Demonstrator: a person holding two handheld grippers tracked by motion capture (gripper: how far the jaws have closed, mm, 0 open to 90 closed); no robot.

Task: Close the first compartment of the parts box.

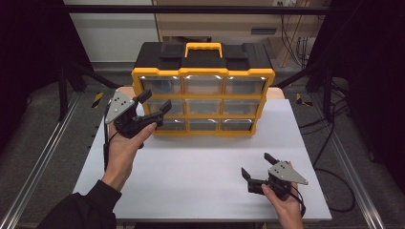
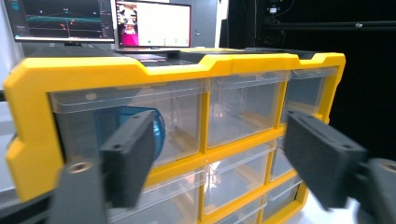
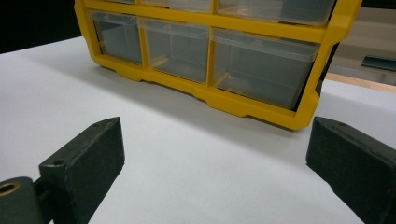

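A yellow and black organiser box (image 1: 203, 90) with clear drawers in three rows stands at the back of the white table (image 1: 200, 162). My left gripper (image 1: 154, 106) is open, raised in front of the box's left column of drawers, close to it. In the left gripper view the jaws frame the top-left drawer (image 2: 140, 126), which holds a blue round object (image 2: 156, 128). My right gripper (image 1: 255, 164) is open, low over the table at the front right, well short of the box. The bottom-row drawers (image 3: 261, 70) seen past its jaws look empty.
The box has a yellow carrying handle (image 1: 204, 48) on its black lid. Monitors (image 2: 107, 21) stand behind the box. Metal frame rails (image 1: 43, 157) run along both sides of the table. Cables (image 1: 334, 181) lie on the floor at the right.
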